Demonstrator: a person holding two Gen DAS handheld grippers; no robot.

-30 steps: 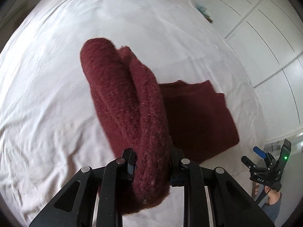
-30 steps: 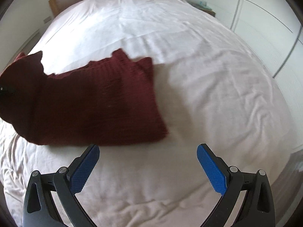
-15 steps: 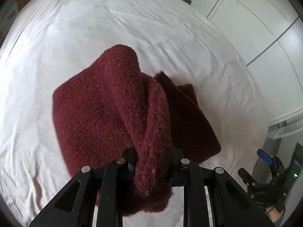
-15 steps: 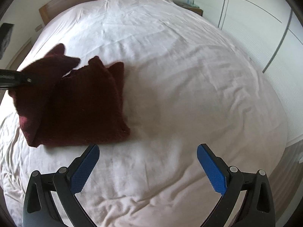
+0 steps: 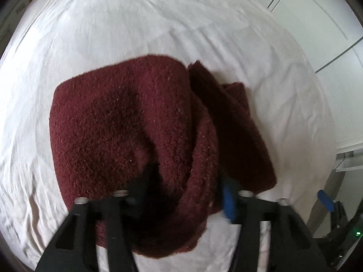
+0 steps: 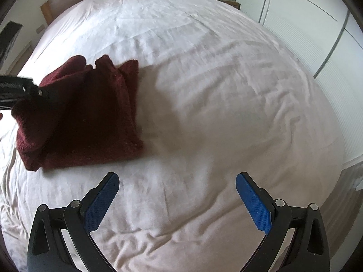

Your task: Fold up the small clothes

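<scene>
White-sheeted bed (image 6: 204,90) under folded maroon knit (image 6: 86,117)

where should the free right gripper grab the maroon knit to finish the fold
Judging by its pose, take the knit at its thick near right corner, coming in low from the bare sheet side. The right gripper is open and empty; the left gripper already occupies the other end.

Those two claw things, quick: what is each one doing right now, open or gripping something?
Left gripper: jaws part-way apart with a fold of the dark red knit garment between them; cannot tell if it grips.
Right gripper: open wide, holding nothing, above the white bedsheet.
</scene>
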